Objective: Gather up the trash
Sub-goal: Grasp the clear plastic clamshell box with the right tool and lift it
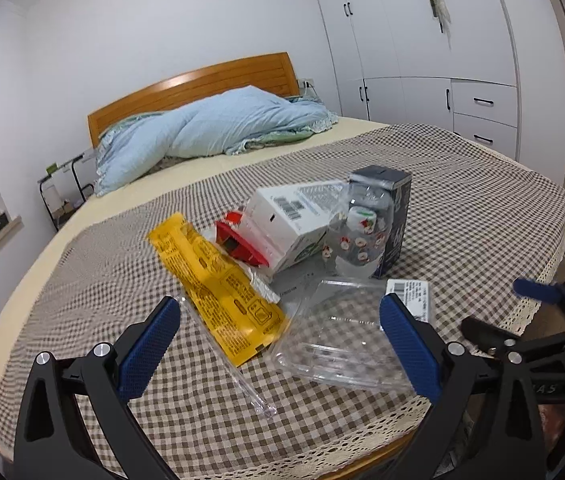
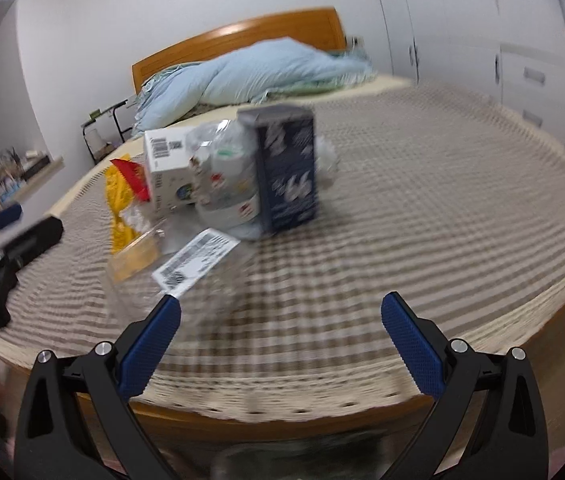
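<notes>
Trash lies in a pile on the checked bedspread (image 1: pixel 462 208). A yellow wrapper (image 1: pixel 218 292) and a clear plastic clamshell tray (image 1: pixel 342 340) lie nearest. Behind them stand a white carton (image 1: pixel 290 220), a red packet (image 1: pixel 238 242), a clear bottle with a printed label (image 1: pixel 358 240) and a dark blue box (image 1: pixel 392 216). My left gripper (image 1: pixel 280 322) is open, its fingers on either side of the wrapper's end and the tray. In the blurred right wrist view my right gripper (image 2: pixel 280 320) is open above the bed's near edge, short of the dark blue box (image 2: pixel 286 168) and a barcode label (image 2: pixel 194 260).
A blue duvet (image 1: pixel 218 128) is bunched at the wooden headboard (image 1: pixel 202 84). White wardrobes (image 1: pixel 442 40) line the right wall. A small black side table (image 1: pixel 66 196) stands left of the bed. The other gripper (image 1: pixel 542 320) shows at the right edge of the left wrist view.
</notes>
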A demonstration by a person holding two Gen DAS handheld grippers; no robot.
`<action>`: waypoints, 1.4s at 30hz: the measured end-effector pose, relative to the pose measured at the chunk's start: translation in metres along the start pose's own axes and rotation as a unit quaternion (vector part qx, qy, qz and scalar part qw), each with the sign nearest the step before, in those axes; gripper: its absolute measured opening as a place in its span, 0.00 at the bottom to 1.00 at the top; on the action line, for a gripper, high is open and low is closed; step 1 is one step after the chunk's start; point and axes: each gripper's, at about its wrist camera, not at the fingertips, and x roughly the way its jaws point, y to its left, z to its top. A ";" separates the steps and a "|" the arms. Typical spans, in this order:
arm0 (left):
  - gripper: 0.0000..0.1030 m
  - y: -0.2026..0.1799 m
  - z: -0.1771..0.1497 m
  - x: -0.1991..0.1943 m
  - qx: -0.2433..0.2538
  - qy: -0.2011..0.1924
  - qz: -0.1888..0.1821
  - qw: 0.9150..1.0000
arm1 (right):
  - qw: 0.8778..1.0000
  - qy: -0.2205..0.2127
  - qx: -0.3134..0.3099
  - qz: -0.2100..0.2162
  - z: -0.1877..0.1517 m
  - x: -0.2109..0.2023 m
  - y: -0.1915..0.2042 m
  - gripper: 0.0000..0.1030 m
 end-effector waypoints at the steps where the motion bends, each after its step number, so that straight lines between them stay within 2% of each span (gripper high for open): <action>1: 0.93 0.005 -0.004 0.004 -0.008 0.004 -0.004 1.000 | 1.000 0.007 0.016 0.011 -0.001 0.005 0.002 0.94; 5: 0.93 0.021 -0.015 0.017 -0.037 0.015 -0.014 0.999 | 0.997 0.019 0.069 0.030 -0.004 0.021 0.011 0.94; 11: 0.92 0.046 -0.036 0.046 -0.093 0.035 -0.028 0.995 | 0.992 0.012 0.122 0.024 -0.008 0.036 0.024 0.94; 13: 0.88 0.051 -0.042 0.056 -0.105 0.042 -0.036 0.993 | 0.991 0.008 0.135 0.023 -0.010 0.039 0.027 0.94; 15: 0.80 0.055 -0.046 0.063 -0.117 0.047 -0.051 0.991 | 0.988 0.001 0.154 0.023 -0.013 0.041 0.028 0.94; 17: 0.77 0.060 -0.048 0.072 -0.131 0.056 -0.075 0.987 | 0.984 -0.002 0.176 0.024 -0.015 0.044 0.030 0.94; 22: 0.75 0.064 -0.050 0.087 -0.143 0.065 -0.104 0.982 | 0.976 -0.002 0.217 0.025 -0.018 0.056 0.032 0.94; 26: 0.65 0.068 -0.052 0.095 -0.153 0.069 -0.128 0.977 | 0.969 0.005 0.243 0.039 -0.019 0.066 0.031 0.94; 28: 0.57 0.068 -0.053 0.099 -0.153 0.073 -0.148 0.974 | 0.965 0.010 0.258 0.051 -0.019 0.070 0.029 0.90; 30: 0.48 0.065 -0.053 0.101 -0.151 0.076 -0.165 0.972 | 0.959 0.014 0.271 0.080 -0.019 0.072 0.026 0.75; 34: 0.44 0.055 -0.051 0.105 -0.146 0.079 -0.199 0.966 | 0.953 0.035 0.280 0.112 -0.013 0.074 0.021 0.71; 36: 0.44 0.051 -0.046 0.105 -0.141 0.079 -0.198 0.967 | 0.950 0.037 0.286 0.120 -0.012 0.073 0.015 0.68; 39: 0.43 0.044 -0.043 0.106 -0.146 0.080 -0.220 0.961 | 0.955 0.019 0.272 0.114 -0.006 0.061 0.007 0.63; 42: 0.43 0.034 -0.037 0.104 -0.137 0.077 -0.226 0.961 | 0.968 -0.008 0.228 0.099 0.006 0.043 0.004 0.61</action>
